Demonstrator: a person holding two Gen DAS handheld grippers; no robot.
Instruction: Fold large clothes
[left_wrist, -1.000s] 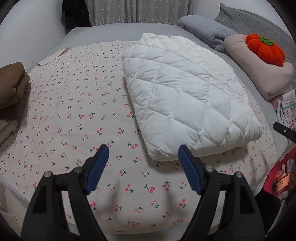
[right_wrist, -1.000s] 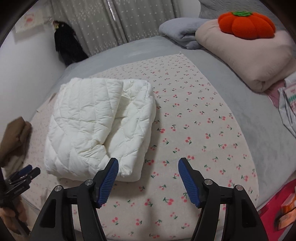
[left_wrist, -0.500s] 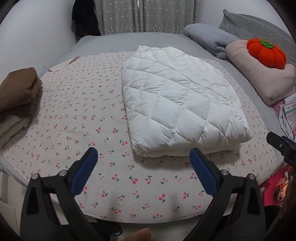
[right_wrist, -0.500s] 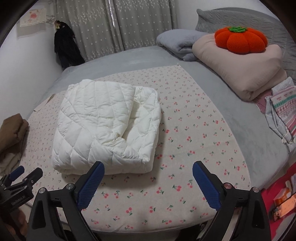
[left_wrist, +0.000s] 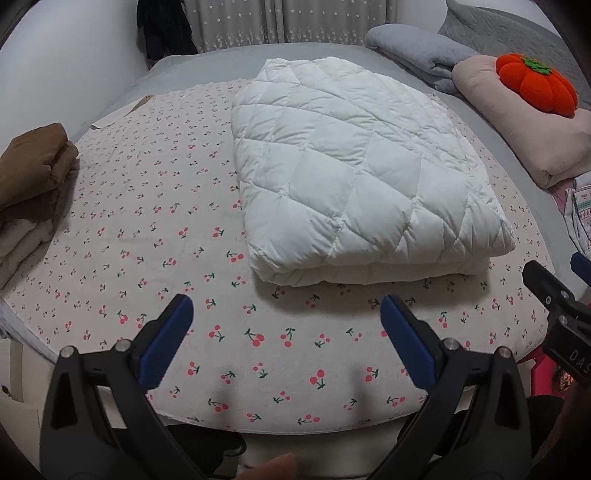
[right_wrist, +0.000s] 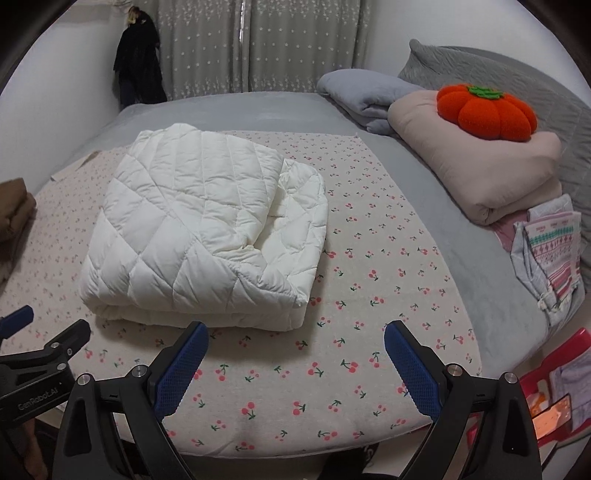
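Observation:
A white quilted puffy garment (left_wrist: 354, 173) lies folded into a thick rectangle on the cherry-print sheet (left_wrist: 147, 229); it also shows in the right wrist view (right_wrist: 207, 229). My left gripper (left_wrist: 286, 306) is open and empty, held back over the near edge of the bed, short of the garment. My right gripper (right_wrist: 295, 332) is open and empty, also at the near edge, right of the garment's front corner. Each gripper shows at the edge of the other's view, the right one (left_wrist: 554, 295) and the left one (right_wrist: 44, 354).
Folded brown and beige clothes (left_wrist: 29, 184) are stacked at the left edge. A pink folded blanket (right_wrist: 476, 162) with an orange pumpkin cushion (right_wrist: 484, 110), a grey blanket (right_wrist: 365, 96) and a patterned cloth (right_wrist: 550, 251) lie to the right. Curtains stand behind.
Both grippers pulled back from the folded garment toward the near edge of the bed and their jaws opened wider. The garment stayed put.

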